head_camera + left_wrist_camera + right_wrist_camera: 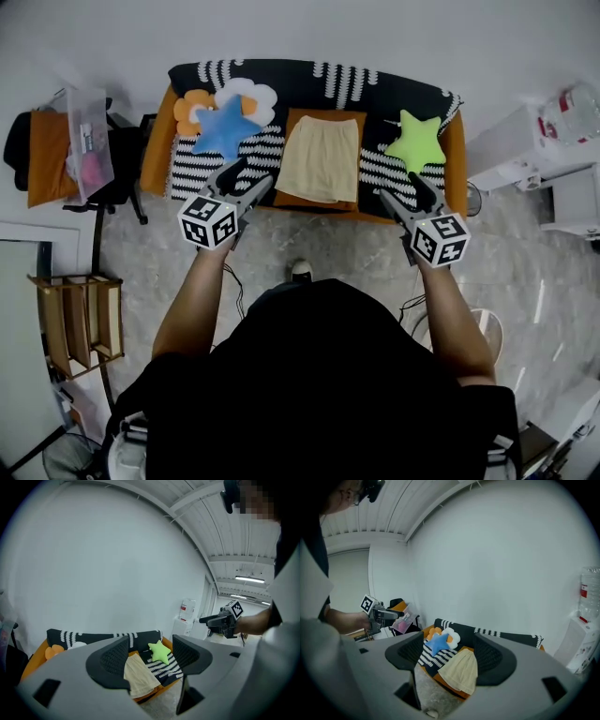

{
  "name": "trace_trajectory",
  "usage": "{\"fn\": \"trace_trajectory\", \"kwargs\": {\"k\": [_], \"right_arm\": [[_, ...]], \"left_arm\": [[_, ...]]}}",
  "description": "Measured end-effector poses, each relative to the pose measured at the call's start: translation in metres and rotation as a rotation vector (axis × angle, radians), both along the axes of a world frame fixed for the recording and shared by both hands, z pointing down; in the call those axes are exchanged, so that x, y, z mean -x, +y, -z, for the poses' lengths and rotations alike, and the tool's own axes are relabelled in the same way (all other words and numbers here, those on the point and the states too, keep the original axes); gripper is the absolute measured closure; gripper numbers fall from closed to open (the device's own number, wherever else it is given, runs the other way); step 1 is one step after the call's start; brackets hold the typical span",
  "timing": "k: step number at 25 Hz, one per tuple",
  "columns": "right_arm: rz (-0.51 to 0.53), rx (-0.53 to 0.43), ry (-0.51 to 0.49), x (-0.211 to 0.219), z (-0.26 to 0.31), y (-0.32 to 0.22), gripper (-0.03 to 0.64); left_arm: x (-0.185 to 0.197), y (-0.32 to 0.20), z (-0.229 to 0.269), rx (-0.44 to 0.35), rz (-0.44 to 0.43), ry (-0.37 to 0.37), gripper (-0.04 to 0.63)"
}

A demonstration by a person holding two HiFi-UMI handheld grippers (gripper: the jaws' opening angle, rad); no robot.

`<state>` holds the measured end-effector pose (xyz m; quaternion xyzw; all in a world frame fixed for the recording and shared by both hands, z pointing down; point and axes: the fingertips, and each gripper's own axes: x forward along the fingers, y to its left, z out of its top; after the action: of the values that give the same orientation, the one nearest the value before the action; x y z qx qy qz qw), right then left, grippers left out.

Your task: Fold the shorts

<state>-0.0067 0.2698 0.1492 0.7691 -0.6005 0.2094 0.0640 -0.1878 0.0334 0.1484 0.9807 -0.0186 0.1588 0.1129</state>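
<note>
A person stands facing an orange sofa [156,155] draped with a black-and-white striped throw [375,89], a two-jaw gripper in each hand. The pale yellow shorts [321,159] lie spread flat on the middle of the seat, waistband toward the backrest, with neither gripper touching them.

The left gripper [248,180] is held out in the air in front of the sofa's front edge, near the shorts' left side. Its jaws stand wide apart with nothing between them; its own view shows only the distant shorts and sofa through the gap. The right gripper [401,190] is held level with it on the other side, also short of the seat. Its jaws are likewise spread wide and empty, framing the shorts from the right. Each gripper's marker cube sits just above the person's fist.

A blue star cushion [223,128] rests on the left part of the seat, overlapping a white-and-orange flower cushion [255,96] behind it. A green star cushion [415,142] lies on the right part, well apart from the shorts.

Beside the sofa's left end, a dark chair [120,173] carries an orange cloth and a clear bag. A wooden rack [84,323] stands on the marbled floor [356,248] farther left. A white cabinet [511,155] stands to the sofa's right.
</note>
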Motion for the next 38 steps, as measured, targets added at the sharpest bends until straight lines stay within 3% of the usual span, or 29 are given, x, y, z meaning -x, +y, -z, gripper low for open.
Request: {"fn": "trace_trajectory", "kwargs": {"k": [17, 38], "right_arm": [[-0.032, 0.004, 0.021, -0.004, 0.009, -0.038, 0.27], [-0.029, -0.036, 0.027, -0.004, 0.017, -0.076, 0.27]], "left_arm": [[-0.012, -0.053, 0.004, 0.001, -0.029, 0.025, 0.285], [-0.009, -0.072, 0.017, -0.032, -0.041, 0.051, 0.284]]}}
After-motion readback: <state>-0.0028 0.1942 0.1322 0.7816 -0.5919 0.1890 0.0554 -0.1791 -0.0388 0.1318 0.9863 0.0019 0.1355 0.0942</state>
